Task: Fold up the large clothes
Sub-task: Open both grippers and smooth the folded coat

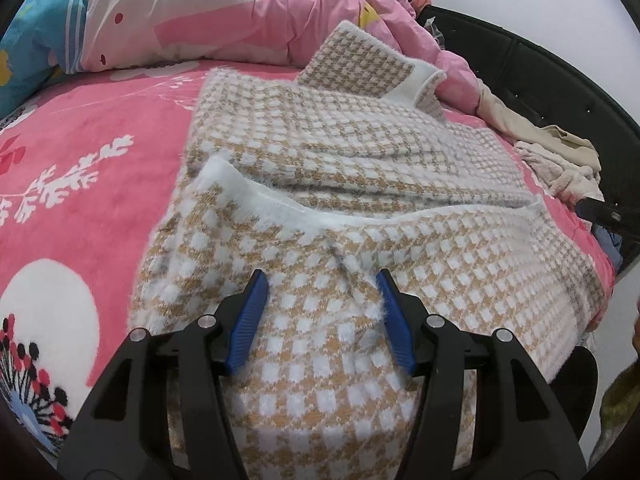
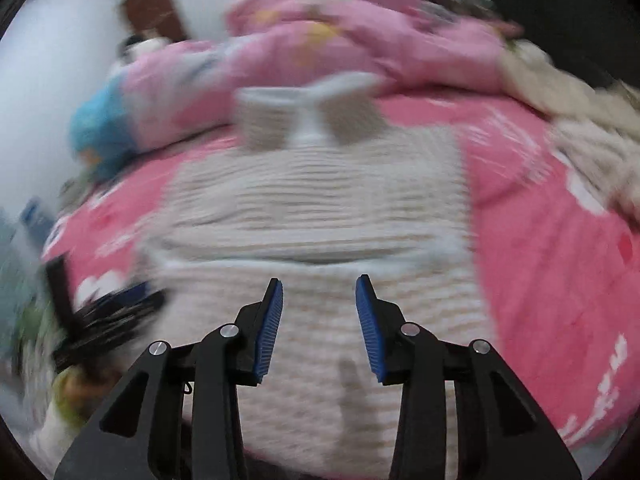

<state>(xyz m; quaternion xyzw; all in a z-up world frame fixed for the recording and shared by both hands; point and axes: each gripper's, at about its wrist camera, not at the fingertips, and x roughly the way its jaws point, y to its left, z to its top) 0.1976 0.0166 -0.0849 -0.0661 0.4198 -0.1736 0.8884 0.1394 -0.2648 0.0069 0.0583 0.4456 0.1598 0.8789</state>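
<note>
Left gripper (image 1: 320, 308), jaws spread and empty, rests over the sweater (image 1: 360, 184); its fuzzy knit may snag, pulling the fold apart.

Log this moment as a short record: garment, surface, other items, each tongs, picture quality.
garment: checked tan-and-white sweater, partly folded, near part lying over the rest, one sleeve sticking up at the far end
surface: pink bedsheet with white flower print
other items: pink quilt bunched behind; beige clothes at the bed's edge
left tongs: open over the sweater's near part, nothing pinched
right tongs: open above the sweater, nothing between the fingers
picture quality: left wrist view sharp; right wrist view blurred
</note>
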